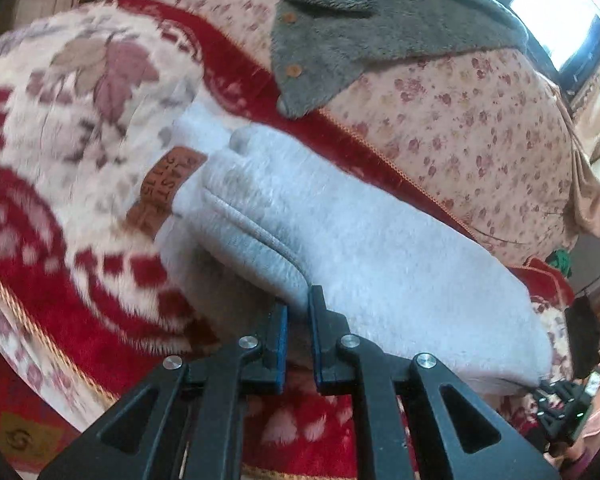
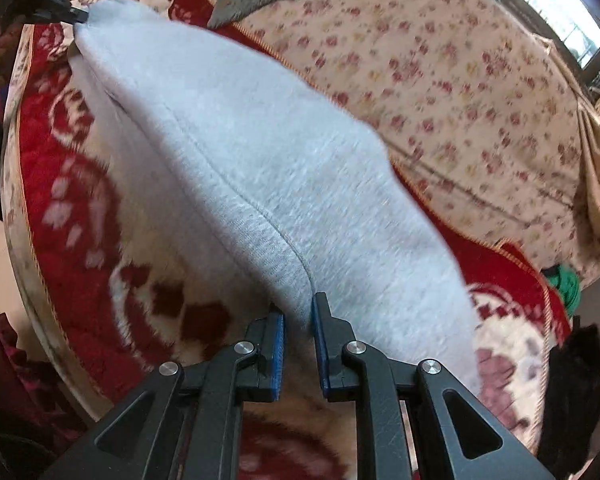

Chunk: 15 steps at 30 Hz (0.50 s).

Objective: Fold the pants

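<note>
The light grey fleece pants (image 1: 360, 240) are lifted over a red and cream patterned blanket (image 1: 60, 120). A brown leather label (image 1: 166, 192) shows on them. My left gripper (image 1: 298, 304) is shut on a seamed edge of the pants. My right gripper (image 2: 298, 312) is shut on the other end of the same seamed edge of the pants (image 2: 240, 160). The pants stretch between the two grippers. The left gripper (image 2: 48, 4) shows at the far top left of the right wrist view, and the right gripper (image 1: 556, 408) at the lower right of the left wrist view.
A grey fleece garment with wooden buttons (image 1: 380, 28) lies on a floral quilt (image 1: 460, 128) behind the blanket. A window (image 1: 556, 4) is at the far right. A black object (image 2: 576, 380) sits at the blanket's right edge, and green yarn (image 2: 568, 284) lies near it.
</note>
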Each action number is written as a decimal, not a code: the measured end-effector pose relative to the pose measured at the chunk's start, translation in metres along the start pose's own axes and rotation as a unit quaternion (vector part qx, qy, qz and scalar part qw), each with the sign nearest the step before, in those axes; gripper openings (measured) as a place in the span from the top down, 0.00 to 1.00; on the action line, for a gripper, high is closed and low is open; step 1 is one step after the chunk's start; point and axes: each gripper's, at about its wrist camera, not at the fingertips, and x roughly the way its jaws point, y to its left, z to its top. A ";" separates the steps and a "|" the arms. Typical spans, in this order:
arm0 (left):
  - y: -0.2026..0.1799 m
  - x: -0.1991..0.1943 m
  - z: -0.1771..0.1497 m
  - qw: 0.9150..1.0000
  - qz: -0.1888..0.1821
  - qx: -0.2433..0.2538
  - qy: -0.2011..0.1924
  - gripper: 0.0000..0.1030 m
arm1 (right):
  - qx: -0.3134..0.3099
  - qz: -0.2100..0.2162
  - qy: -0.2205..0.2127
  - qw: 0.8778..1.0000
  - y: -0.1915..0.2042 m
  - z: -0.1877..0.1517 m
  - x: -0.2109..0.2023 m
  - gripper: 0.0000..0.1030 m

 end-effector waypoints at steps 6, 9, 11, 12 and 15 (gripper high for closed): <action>0.022 -0.019 -0.004 0.997 -0.002 -0.065 -0.045 0.29 | 0.079 0.046 -0.002 0.996 -0.007 -0.005 -0.010 0.26; 0.032 -0.023 0.001 0.995 -0.001 -0.090 -0.053 0.26 | 0.140 0.075 -0.027 0.987 -0.010 -0.014 -0.026 0.20; 0.035 -0.018 0.006 0.994 -0.002 -0.101 -0.046 0.26 | 0.192 0.105 -0.029 0.975 -0.017 -0.022 -0.028 0.20; 0.034 -0.014 0.009 0.994 -0.002 -0.103 -0.040 0.26 | 0.226 0.121 -0.031 0.966 -0.024 -0.027 -0.028 0.20; 0.026 -0.003 0.017 0.995 0.004 -0.096 -0.033 0.26 | 0.355 0.178 -0.041 0.917 -0.049 -0.053 -0.023 0.20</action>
